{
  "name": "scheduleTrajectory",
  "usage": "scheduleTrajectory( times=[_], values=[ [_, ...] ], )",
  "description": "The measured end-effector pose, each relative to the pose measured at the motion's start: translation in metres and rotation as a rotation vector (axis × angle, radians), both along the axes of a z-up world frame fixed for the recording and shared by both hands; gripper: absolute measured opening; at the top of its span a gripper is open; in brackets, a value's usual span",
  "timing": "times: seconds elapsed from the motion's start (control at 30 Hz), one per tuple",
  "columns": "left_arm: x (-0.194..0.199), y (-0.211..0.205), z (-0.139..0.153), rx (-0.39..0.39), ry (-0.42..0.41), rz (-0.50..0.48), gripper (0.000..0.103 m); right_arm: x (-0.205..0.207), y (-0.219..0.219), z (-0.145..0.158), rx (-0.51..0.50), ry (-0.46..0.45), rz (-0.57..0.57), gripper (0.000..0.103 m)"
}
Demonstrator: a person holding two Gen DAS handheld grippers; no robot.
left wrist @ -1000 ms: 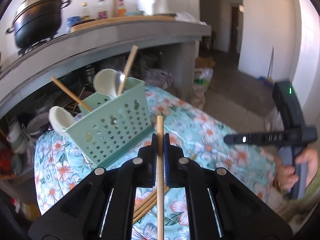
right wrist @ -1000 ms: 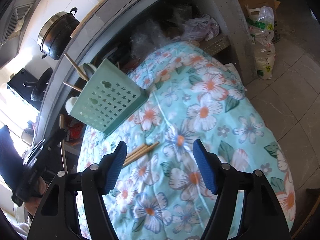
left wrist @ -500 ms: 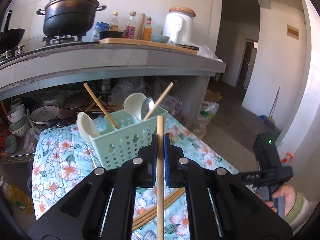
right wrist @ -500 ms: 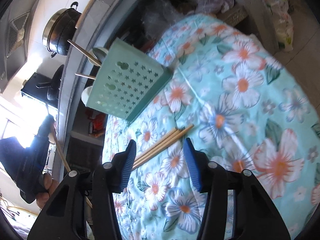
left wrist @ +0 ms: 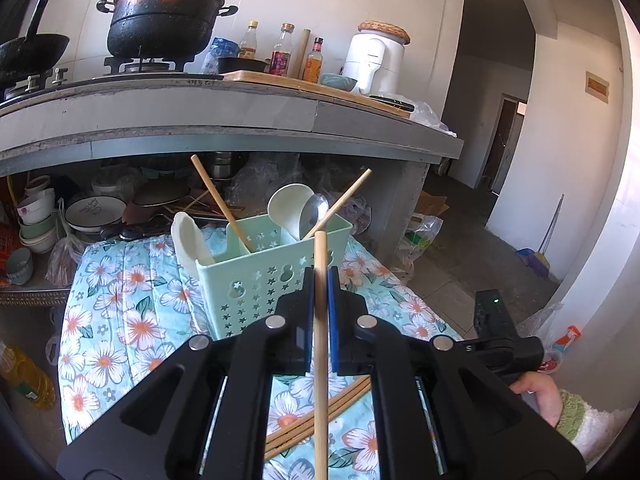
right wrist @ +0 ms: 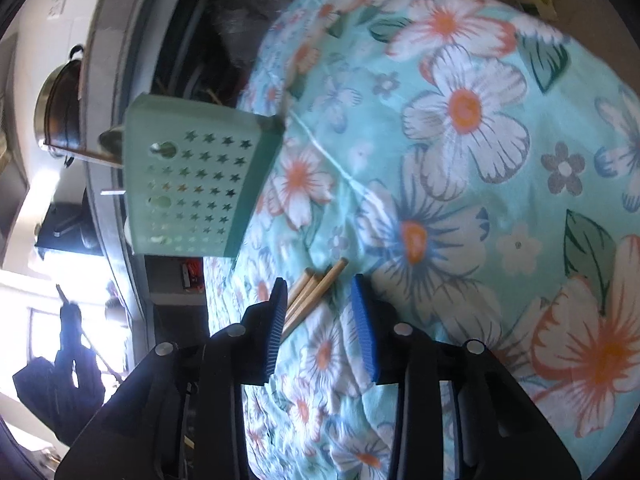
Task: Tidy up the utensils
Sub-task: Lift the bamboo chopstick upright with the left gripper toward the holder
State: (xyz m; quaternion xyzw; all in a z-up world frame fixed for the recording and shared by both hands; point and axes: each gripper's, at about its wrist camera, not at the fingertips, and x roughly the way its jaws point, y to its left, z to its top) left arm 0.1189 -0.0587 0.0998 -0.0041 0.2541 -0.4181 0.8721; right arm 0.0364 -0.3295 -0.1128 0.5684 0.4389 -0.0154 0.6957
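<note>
Closing around the loose chopsticks [right wrist: 316, 296], the right claw [right wrist: 320, 320] has dropped toward the flowered cloth [right wrist: 460, 168] since a second ago, when it hung higher with its jaws spread wide; now the blue pads are about half as far apart and narrowing, with the chopstick tips between them near the lower middle of the right view. The sticks lie against the left pad, but the right pad is not yet touching them, so nothing is gripped there. The left claw [left wrist: 320, 300] is clamped shut on a single chopstick [left wrist: 320, 340], which stands upright through the centre of its view, and its view has levelled out, so the basket [left wrist: 264, 280] now sits square in the middle of the frame rather than tilted. That basket already holds two chopsticks and some spoons [left wrist: 296, 210]. In the left view the rest of the chopsticks lie on the cloth at the bottom centre, just in front of the basket. My reading is that one stick is lined up for dropping into the basket while the other hand starts the next pick-up.
</note>
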Motion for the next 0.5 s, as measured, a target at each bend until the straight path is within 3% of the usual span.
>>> scheduleTrajectory(
  times=[0.2,0.5],
  values=[
    [0.001,0.002,-0.002,0.002,0.009,0.003,0.005,0.002,-0.006,-0.009,0.025,0.009,-0.064,0.013],
    [-0.001,0.006,-0.004,0.003,0.005,0.015,0.005,-0.018,-0.014,0.018,-0.033,-0.071,-0.097,0.01]
  ],
)
